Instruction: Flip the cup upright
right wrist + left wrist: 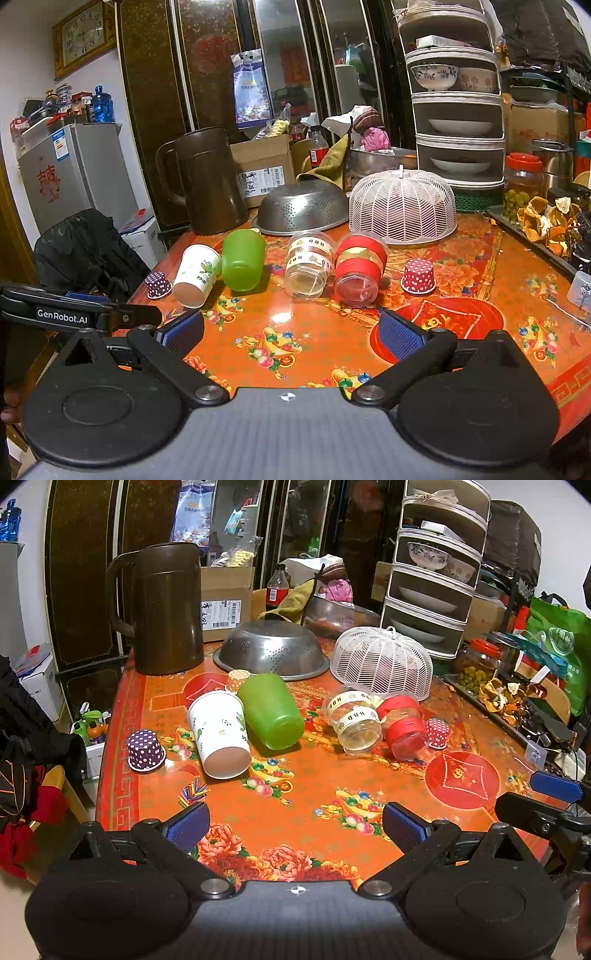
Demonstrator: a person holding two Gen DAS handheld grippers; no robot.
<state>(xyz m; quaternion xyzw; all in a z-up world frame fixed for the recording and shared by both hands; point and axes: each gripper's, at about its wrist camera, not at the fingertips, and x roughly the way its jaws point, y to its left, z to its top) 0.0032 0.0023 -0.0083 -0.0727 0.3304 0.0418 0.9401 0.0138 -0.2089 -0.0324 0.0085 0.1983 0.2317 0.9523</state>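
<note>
Several cups lie on their sides in a row on the red-orange tablecloth: a white paper cup with leaf print (219, 734) (197, 275), a green plastic cup (271, 710) (242, 260), a clear cup with ribbon (354, 718) (308, 264) and a red-wrapped clear cup (404, 723) (358, 271). Small dotted cups stand upside down: a purple one (145, 750) (157, 284) and a red one (437, 733) (418, 276). My left gripper (295, 825) is open and empty, well short of the cups. My right gripper (293, 332) is open and empty, facing the clear cups.
Behind the cups stand a brown jug (168, 609) (207, 181), an upturned steel colander (273, 650) (301, 208) and a white mesh food cover (382, 662) (402, 205). A tiered dish rack (456, 96) and jars stand at the right. The table edge (110, 760) drops at the left.
</note>
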